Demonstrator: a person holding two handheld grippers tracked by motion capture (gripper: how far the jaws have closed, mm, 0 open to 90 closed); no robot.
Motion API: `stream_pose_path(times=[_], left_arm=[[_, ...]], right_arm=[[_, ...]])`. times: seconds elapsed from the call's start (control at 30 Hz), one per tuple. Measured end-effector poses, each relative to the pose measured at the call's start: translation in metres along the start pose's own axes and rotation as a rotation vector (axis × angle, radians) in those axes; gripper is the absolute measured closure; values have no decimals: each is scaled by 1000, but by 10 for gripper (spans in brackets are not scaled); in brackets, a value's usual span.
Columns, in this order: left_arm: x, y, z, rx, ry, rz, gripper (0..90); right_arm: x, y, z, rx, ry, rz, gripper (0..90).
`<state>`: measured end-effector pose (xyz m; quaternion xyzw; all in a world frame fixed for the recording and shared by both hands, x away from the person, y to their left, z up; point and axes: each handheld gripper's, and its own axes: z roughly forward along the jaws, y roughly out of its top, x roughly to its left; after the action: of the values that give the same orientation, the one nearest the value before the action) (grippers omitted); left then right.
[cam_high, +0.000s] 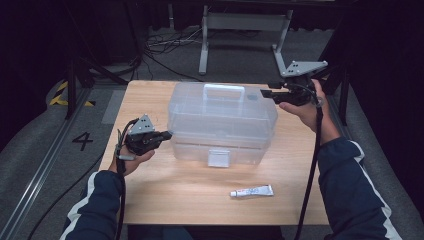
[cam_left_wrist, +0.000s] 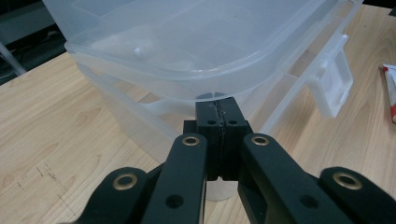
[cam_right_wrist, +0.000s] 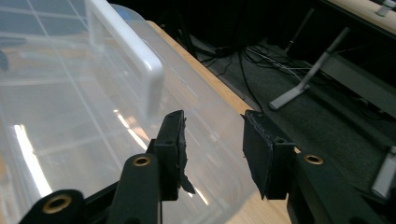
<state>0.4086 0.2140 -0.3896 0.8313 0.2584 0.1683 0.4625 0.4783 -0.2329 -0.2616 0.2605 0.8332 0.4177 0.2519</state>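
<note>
On the pale wooden bench (cam_high: 165, 195), closed left tongs (cam_left_wrist: 219, 109) touch the clear plastic lidded box (cam_high: 220, 120); right tongs (cam_right_wrist: 212, 140) stand apart, empty.

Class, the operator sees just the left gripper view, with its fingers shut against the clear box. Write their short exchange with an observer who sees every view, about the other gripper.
Operator: Where is the right gripper?
Observer: The right gripper is at the far right corner of the clear box, up at lid level.
Operator: Are its fingers holding anything?
Observer: No, its fingers stand open with nothing between them.
</note>
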Motion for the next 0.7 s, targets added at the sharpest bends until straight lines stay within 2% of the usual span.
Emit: stream_pose_path(times=[0.2, 0.33, 0.43, 0.5, 0.63, 0.7], left_arm=[[0, 1, 0, 2, 3, 16, 900], [-1, 2, -1, -4, -2, 7, 900], [-1, 2, -1, -5, -6, 9, 900], [-1, 2, -2, -7, -5, 7, 900], [-1, 3, -2, -7, -3, 10, 900], [-1, 3, -2, -3, -4, 12, 900]], right_arm=[[-8, -23, -11, -14, -33, 33, 541], [-12, -38, -17, -31, -62, 30, 504], [-13, -48, -20, -11, -83, 33, 477], [-14, -58, -21, -12, -81, 50, 467], [-13, -70, -22, -1, -78, 51, 447], [-11, -88, -22, -13, -79, 83, 431]])
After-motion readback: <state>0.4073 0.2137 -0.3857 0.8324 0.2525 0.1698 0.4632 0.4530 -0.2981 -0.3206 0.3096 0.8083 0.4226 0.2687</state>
